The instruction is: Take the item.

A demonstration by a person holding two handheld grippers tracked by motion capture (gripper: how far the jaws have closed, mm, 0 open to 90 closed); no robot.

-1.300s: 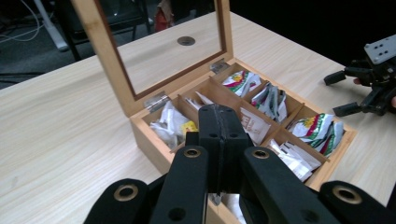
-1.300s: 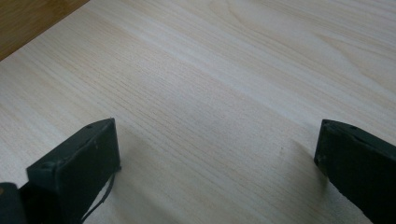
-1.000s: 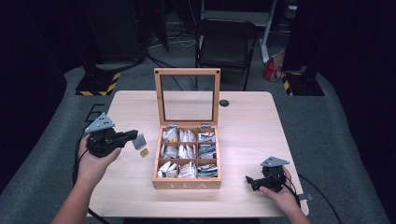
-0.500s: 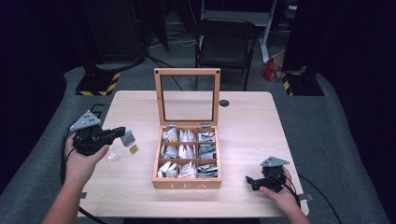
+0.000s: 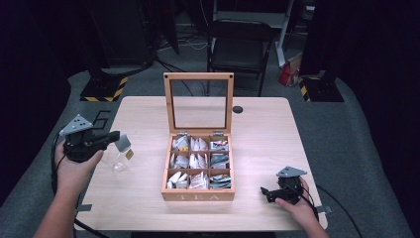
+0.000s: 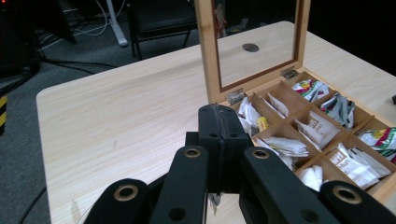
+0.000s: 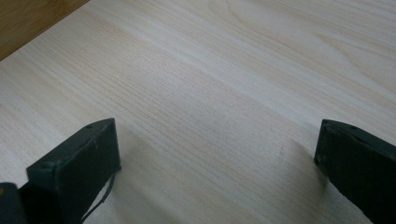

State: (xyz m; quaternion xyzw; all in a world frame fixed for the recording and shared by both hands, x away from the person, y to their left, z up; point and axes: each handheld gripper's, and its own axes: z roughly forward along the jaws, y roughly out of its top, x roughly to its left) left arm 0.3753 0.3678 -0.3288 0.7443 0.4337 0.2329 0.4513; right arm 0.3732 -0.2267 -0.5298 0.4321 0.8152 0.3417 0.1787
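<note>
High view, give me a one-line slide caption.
Left gripper lifts a tea bag left of the open wooden tea box; right gripper rests open on the table.

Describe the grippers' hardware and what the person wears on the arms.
Both are black two-jaw units. The left gripper and right gripper each carry a grey three-cornered plate on top and trail a black cable. The jaws are flat black blocks on bolted black links. The forearms are bare: no sleeves or gloves visible.

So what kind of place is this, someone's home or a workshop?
More likely a lab or studio set up for recording. A lone wooden table stands on grey carpet amid dark surroundings, with cables by a black chair behind it and yellow-black hazard-striped bases on the floor.
</note>
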